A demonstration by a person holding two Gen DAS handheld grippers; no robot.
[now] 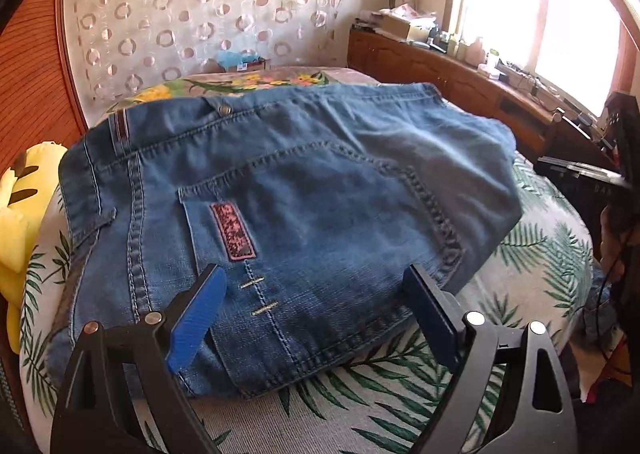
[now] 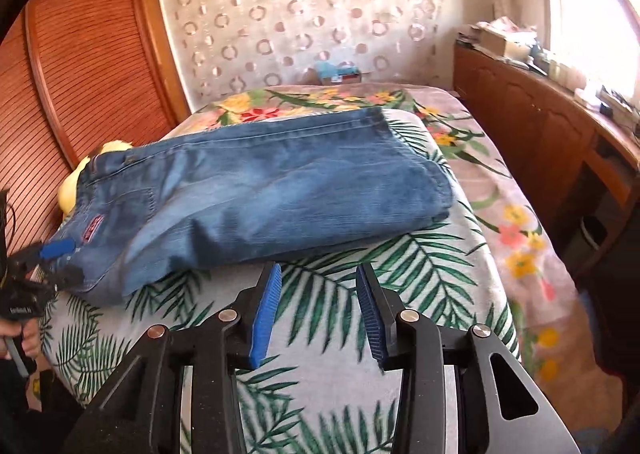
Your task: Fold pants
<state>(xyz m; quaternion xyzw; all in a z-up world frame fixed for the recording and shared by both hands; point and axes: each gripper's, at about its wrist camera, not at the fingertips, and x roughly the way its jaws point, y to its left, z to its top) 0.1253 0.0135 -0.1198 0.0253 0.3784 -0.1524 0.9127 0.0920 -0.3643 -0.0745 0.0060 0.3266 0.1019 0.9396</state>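
Observation:
Blue jeans point(image 2: 280, 190) lie folded across the bed, waistband to the left and the fold to the right. The left wrist view shows their back pocket with a pink patch point(image 1: 234, 230) up close. My left gripper point(image 1: 316, 274) stands wide open just over that pocket end, nothing pinched between its blue pads. The right wrist view also shows the left gripper point(image 2: 66, 262) at the jeans' left end. My right gripper point(image 2: 319, 268) is open over the bedspread just in front of the jeans' near edge, with only the cover showing between its fingers.
The bed cover point(image 2: 360, 278) has a green palm-leaf print. A yellow plush toy point(image 1: 20, 222) lies at the bed's left side by a slatted wooden door point(image 2: 88, 66). A cluttered wooden cabinet point(image 1: 440, 70) runs along the right under the window. A person's hand point(image 2: 20, 338) holds the left gripper.

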